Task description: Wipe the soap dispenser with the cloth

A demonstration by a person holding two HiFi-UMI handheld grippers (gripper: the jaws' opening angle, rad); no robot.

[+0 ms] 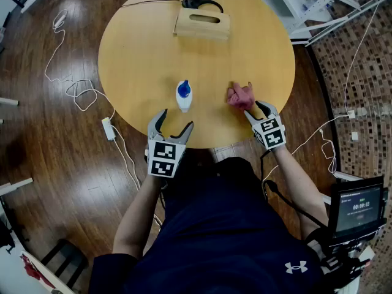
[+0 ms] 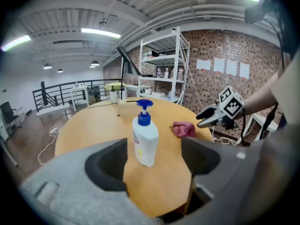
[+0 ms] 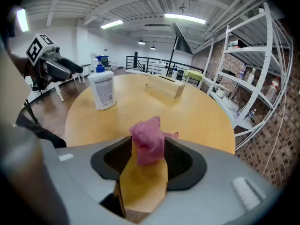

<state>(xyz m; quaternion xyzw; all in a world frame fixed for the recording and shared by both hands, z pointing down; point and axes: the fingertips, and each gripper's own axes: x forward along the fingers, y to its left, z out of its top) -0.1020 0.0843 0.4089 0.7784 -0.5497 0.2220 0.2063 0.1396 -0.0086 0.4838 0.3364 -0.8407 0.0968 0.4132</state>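
A white soap dispenser with a blue pump stands upright on the round wooden table, near its front edge. My left gripper is open just short of it; in the left gripper view the dispenser stands beyond the wide jaws, untouched. A crumpled pink cloth lies on the table to the dispenser's right. My right gripper is open at the cloth's near side. In the right gripper view the cloth bunches up between the fingertips, and the dispenser stands far left.
A wooden box sits at the table's far side, with a black lamp base and glasses behind it. White cables trail over the floor at left. A metal shelf rack stands at the far right, a small screen by my right arm.
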